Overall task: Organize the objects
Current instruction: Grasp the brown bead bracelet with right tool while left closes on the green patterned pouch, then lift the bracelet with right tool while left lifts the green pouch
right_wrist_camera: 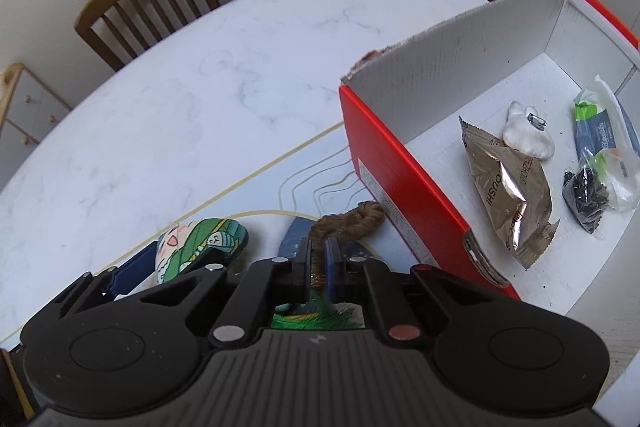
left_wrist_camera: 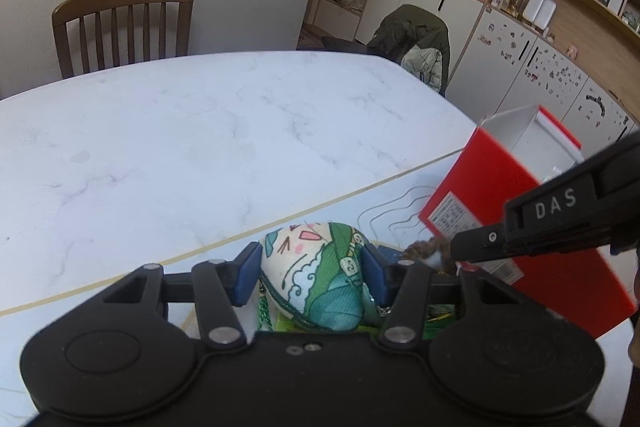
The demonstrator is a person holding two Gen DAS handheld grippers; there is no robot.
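Our left gripper (left_wrist_camera: 311,269) clamps the egg-shaped printed green-and-cream fabric pouch (left_wrist_camera: 320,283) on the mat. Our right gripper (right_wrist_camera: 319,261), marked "DAS", pinches the brown twisted yarn bundle (right_wrist_camera: 352,221) beside the red cardboard box (right_wrist_camera: 404,183).

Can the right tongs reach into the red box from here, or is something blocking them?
Probably yes. The right tongs, shut on the brown yarn bundle, sit beside the red box, whose top is open; only its near wall must be cleared.
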